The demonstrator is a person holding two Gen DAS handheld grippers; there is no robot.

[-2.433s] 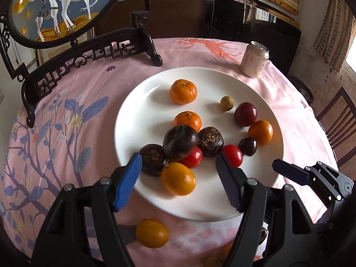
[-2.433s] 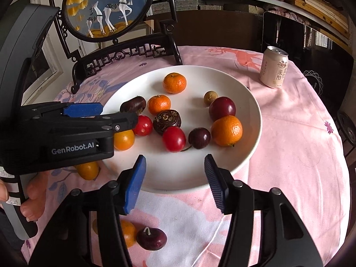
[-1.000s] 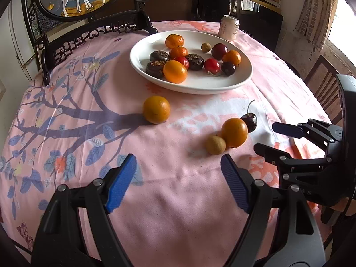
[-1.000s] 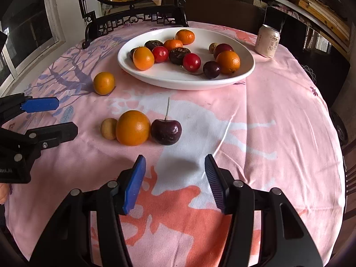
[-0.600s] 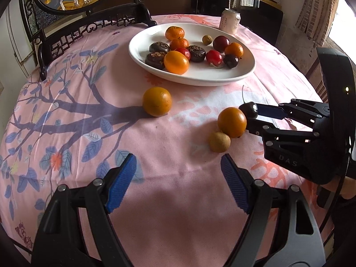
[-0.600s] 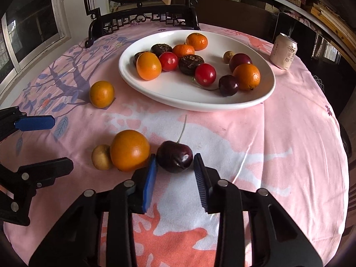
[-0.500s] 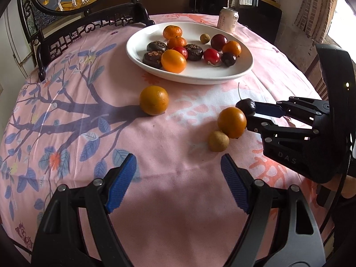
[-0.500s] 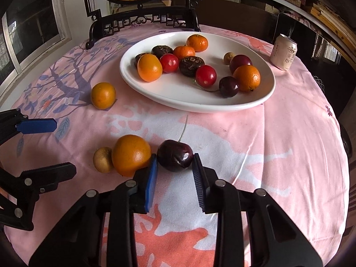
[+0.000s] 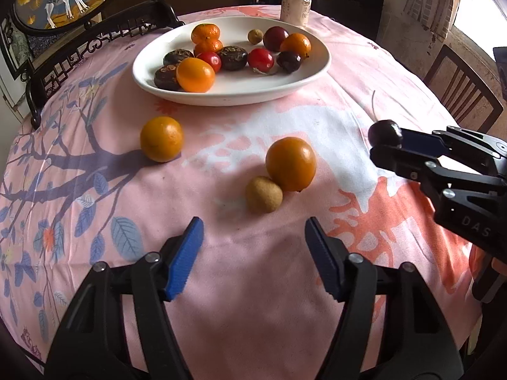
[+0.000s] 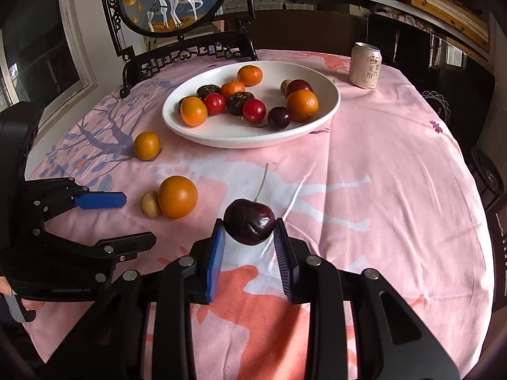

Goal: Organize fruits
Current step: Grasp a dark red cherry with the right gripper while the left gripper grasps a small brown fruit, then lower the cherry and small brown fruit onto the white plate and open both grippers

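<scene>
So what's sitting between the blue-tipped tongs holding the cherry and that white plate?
Nothing: in the right wrist view, only bare pink tablecloth separates the right gripper with its cherry from the plate.

A glossy, smooth dark cherry point(image 10: 249, 221) is being pinched between ribbed blue plastic pads point(image 10: 283, 261). Ahead of the jaws, matt printed cloth point(image 10: 364, 164) is covering the tabletop, and a smooth, glazed white plate point(image 10: 329, 109) and a shiny metal can point(image 10: 365, 65) are being carried on it.

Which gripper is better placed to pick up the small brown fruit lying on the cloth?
Left. The left gripper is empty, jaws just narrowed, pointing at the small brown fruit. The right gripper is shut on the cherry.
</scene>
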